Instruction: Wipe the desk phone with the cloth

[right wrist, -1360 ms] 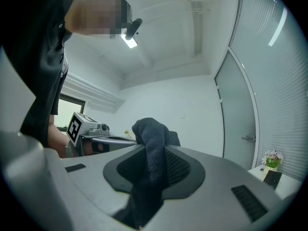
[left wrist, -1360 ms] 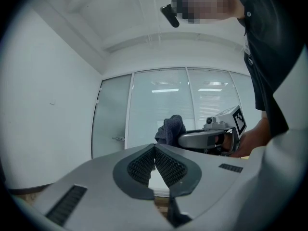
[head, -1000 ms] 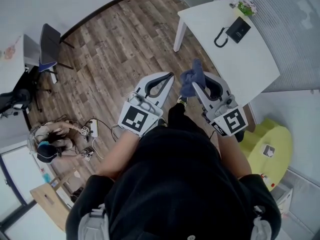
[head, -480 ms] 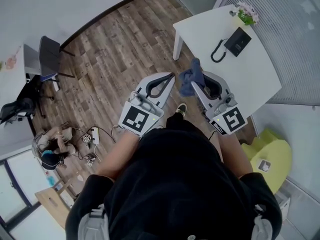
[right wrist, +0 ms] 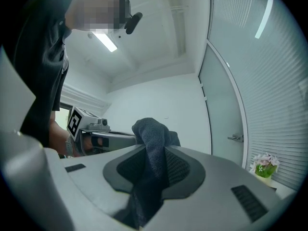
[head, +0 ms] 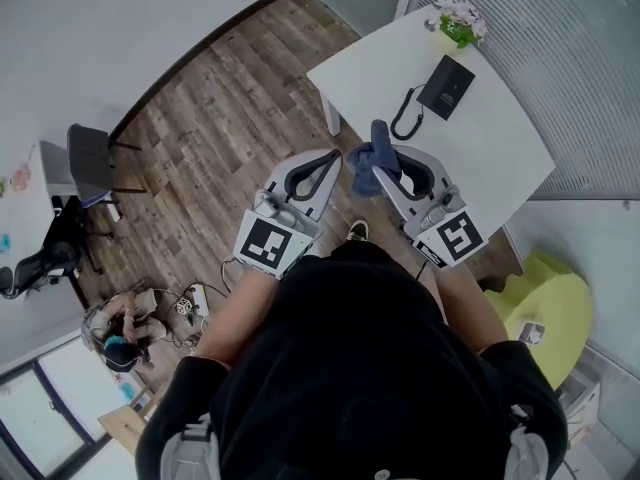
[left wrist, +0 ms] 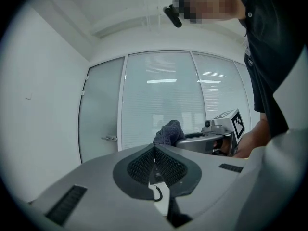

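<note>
Right tool [right wrist: 155, 150] clamps the cloth [head: 376, 156], which hides its tips — left tool [left wrist: 155, 152] closed on nothing.

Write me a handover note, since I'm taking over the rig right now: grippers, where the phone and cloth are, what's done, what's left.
Right gripper: shut on the cloth, held in the air short of the white table.
Left gripper: shut, nothing in it, beside the right one.
Desk phone: lies on the table ahead, near the small plant at the far corner.
Done: cloth is in hand.
Left: bring the cloth to the phone and wipe it; no contact yet.
</note>
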Demonstrator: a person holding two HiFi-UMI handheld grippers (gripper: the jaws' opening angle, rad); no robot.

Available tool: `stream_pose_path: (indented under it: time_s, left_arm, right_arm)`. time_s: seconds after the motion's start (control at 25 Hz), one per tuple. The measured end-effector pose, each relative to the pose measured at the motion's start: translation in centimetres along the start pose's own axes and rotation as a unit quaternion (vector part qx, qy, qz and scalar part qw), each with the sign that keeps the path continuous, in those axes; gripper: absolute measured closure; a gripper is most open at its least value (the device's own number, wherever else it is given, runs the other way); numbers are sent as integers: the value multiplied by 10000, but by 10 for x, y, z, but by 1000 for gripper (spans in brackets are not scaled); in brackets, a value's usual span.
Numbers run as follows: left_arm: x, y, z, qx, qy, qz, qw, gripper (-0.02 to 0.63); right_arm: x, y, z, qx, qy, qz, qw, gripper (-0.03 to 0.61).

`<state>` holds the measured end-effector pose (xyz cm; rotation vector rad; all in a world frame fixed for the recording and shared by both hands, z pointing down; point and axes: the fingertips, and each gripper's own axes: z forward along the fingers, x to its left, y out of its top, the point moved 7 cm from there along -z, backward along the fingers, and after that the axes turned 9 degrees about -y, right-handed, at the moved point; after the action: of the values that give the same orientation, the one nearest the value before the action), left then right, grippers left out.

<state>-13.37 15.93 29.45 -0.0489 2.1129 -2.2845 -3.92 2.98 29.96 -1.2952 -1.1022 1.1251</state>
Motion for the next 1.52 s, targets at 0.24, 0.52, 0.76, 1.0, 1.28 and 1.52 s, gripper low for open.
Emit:
stream_pose_path:
  time_s: [0.24, 0.52, 0.76, 1.0, 1.28, 1.52]
  left_arm:
    - [6, 4, 48, 109, -384, 73, 9992, 603]
    - [34, 5, 108, 65, -895, 88, 9959, 603]
    - [79, -1, 157, 122, -1458, 95, 9892, 603]
    - [127, -12, 212, 217, -2243, -25, 9743, 603]
    - [165, -27, 265, 538, -3105, 79, 9490, 603]
    - [180, -43, 298, 681, -3469, -91, 9354, 603]
  right_arm:
    - [-43, 1, -13, -24, -427, 58, 9991, 472]
    - [-89, -6, -14, 70, -1013, 109, 9948, 472]
    - [-126, -12, 5, 216, -1608, 94, 9867, 472]
    - [-163, -17, 39, 422, -2360, 101, 9708, 472]
    - [-196, -37, 64, 688, -3238, 230, 9433, 472]
    - [-221, -54, 67, 962, -3985, 184, 9119, 472]
